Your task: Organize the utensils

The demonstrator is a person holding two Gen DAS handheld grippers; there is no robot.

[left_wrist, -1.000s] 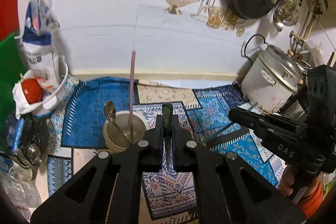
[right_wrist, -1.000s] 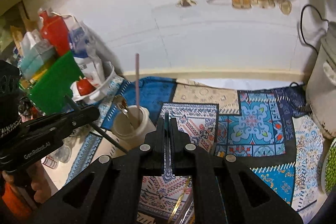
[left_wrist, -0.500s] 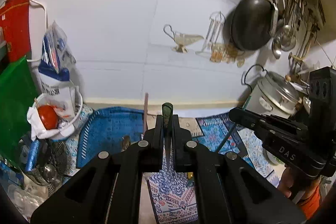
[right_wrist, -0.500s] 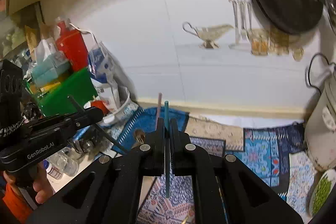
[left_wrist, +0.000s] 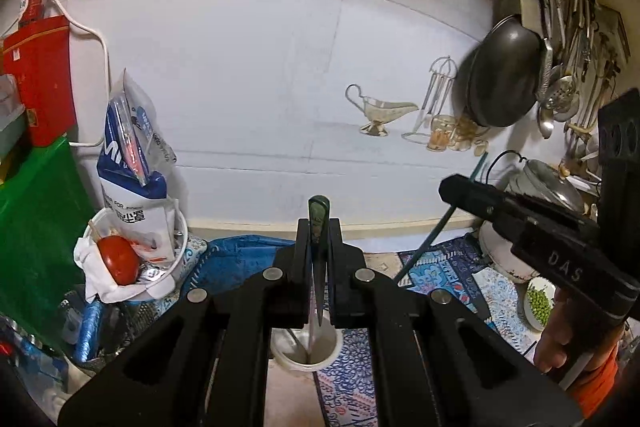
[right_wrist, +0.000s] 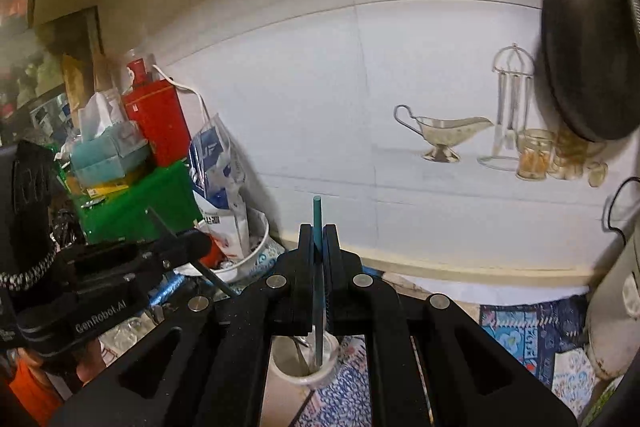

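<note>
A white tiled kitchen wall (left_wrist: 248,75) rose behind a surface covered with a patterned blue mat (left_wrist: 492,287), with a dark wok (left_wrist: 504,75) hanging at the right. The left tongs (left_wrist: 319,239) were clamped on a dark, green-topped utensil (left_wrist: 319,215) held upright. The right tongs (right_wrist: 319,247) were clamped on a thin teal stick (right_wrist: 317,215), also upright. Below both, a pale cup (right_wrist: 306,367) stood on the surface with a spoon inside.

Dim, warm indoor light; the white wall (left_wrist: 256,75) is brightest, corners fall to black. Fisheye bends the edges; the far-left shelf clutter (right_wrist: 36,75) is hazy, right pan (right_wrist: 588,51) motion-blurred
</note>
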